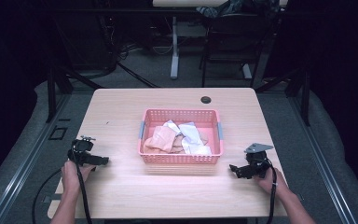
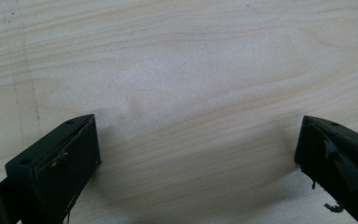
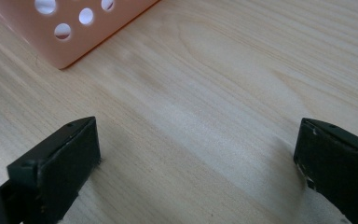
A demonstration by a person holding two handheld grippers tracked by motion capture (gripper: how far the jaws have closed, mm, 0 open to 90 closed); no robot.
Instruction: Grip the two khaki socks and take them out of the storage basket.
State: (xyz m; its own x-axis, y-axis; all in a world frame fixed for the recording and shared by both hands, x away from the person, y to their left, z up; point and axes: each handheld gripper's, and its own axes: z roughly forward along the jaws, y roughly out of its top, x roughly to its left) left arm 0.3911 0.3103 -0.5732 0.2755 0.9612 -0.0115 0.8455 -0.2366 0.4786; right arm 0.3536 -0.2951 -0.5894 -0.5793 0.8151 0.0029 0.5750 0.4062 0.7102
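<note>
— Wooden table (image 1: 121, 112)! What's at nine o'clock?
— The left gripper (image 1: 103, 161), jaws wide, holding nothing.
— And the middle?
— A pink basket (image 1: 181, 159) with cloths (image 1: 179, 137) piled inside.
— At three o'clock?
— The right gripper (image 1: 232, 169), wide too, near the basket.
— Is anything done?
— I think not. No cloth is picked up yet.
</note>
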